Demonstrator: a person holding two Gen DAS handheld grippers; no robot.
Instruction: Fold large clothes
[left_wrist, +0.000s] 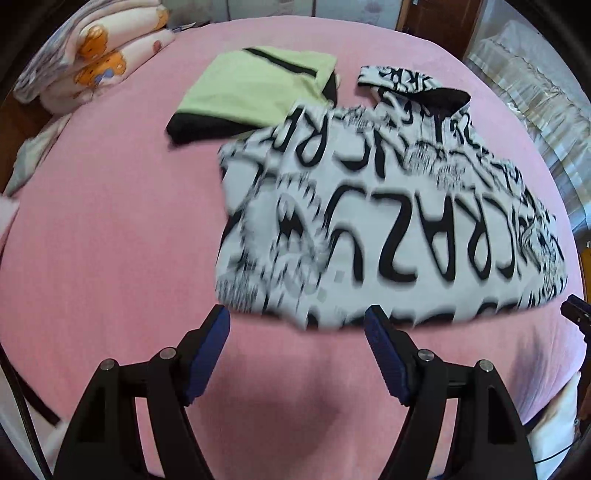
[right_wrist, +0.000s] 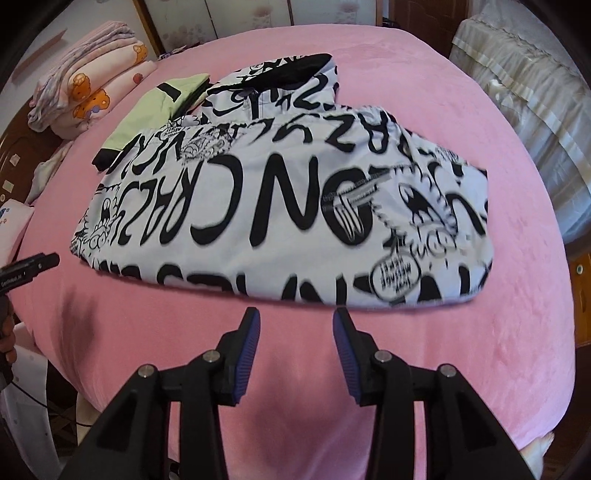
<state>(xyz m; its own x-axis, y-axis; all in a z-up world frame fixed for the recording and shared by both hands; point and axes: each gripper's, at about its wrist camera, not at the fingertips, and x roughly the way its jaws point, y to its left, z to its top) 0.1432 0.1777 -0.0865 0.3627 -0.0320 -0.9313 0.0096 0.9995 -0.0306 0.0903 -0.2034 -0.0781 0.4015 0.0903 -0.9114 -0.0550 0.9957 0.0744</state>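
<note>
Both claws hang empty over the pink bedspread (left_wrist: 110, 240). Starting at the left, the left gripper (left_wrist: 297, 321) has its blue-padded fingers (left_wrist: 207, 354) spread wide, nothing between them, the tips just short of the near hem of the printed jacket (left_wrist: 388, 229), without touching it as far as the left wrist view shows. At the far left edge of the bed sits a stack of folded bedding (left_wrist: 99, 55) with orange bear prints, and further in lies a folded green and black garment (left_wrist: 255, 92), its near corner tucked under the jacket's edge. The jacket itself, white with bold black lettering, lies folded into a rough rectangle in the middle of the bedspread, its black-lined hood (left_wrist: 417, 88) at the far end; its print is blurred in the left wrist view. To the right, the right gripper (right_wrist: 295, 321) is also parted, though less widely, its pads (right_wrist: 245, 354) holding nothing and poised just before the jacket's near edge (right_wrist: 295, 206). Past the bed's right side hangs a pale ruffled cover (right_wrist: 524, 74).
</note>
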